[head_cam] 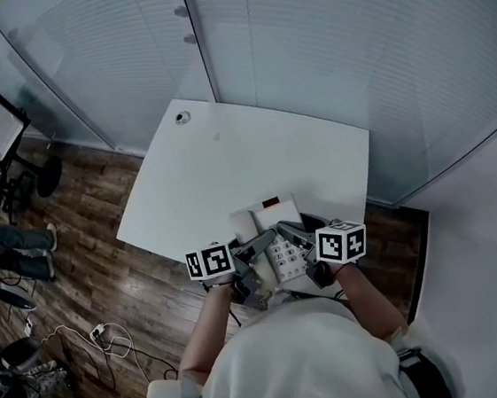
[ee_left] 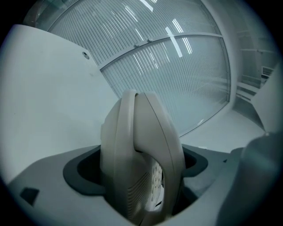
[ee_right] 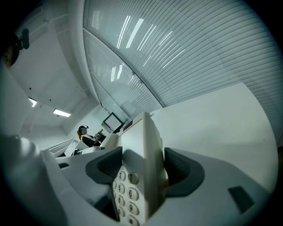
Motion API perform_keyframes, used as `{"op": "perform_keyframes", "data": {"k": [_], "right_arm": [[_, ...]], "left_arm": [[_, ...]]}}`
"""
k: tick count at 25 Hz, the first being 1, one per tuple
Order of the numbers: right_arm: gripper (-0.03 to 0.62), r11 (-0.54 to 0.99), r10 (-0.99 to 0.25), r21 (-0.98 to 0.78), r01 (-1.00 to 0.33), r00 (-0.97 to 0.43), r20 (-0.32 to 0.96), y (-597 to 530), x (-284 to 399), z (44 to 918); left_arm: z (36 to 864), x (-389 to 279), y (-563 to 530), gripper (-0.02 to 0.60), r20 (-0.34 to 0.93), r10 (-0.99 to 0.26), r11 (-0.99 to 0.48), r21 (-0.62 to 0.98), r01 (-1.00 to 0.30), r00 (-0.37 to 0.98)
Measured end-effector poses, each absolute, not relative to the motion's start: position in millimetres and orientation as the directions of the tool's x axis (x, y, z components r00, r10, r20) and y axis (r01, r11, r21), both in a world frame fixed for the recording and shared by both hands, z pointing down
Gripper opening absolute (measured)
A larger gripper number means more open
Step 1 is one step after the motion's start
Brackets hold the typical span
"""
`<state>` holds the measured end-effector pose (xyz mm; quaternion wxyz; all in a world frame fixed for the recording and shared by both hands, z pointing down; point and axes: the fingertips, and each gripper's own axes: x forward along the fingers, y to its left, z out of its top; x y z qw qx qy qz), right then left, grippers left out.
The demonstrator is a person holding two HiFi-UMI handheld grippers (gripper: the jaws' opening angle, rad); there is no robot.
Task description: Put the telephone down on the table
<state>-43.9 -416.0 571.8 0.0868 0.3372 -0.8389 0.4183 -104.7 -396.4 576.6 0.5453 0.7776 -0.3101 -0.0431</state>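
White table (head_cam: 227, 169), wood floor (head_cam: 88, 274), ribbed glass walls (head_cam: 347, 48), left gripper (head_cam: 256, 250) and right gripper (head_cam: 294, 236) both clamped on the telephone (head_cam: 264, 219)

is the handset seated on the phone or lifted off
Seated: in the left gripper view the handset lies flush against the telephone base, both clamped together in the left claw.
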Motion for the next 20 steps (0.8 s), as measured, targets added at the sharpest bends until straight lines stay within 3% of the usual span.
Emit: {"op": "perform_keyframes", "data": {"k": [20], "right_arm": [[0.308,0.299,-0.529,-0.685,-0.664,-0.713,0.46,-457.8,-32.9,643.0]], "left_arm": [[645.2,-95.6,-442.4,0.457,0.394,-0.42,-0.149,0.859,-0.49,0.817]]}}
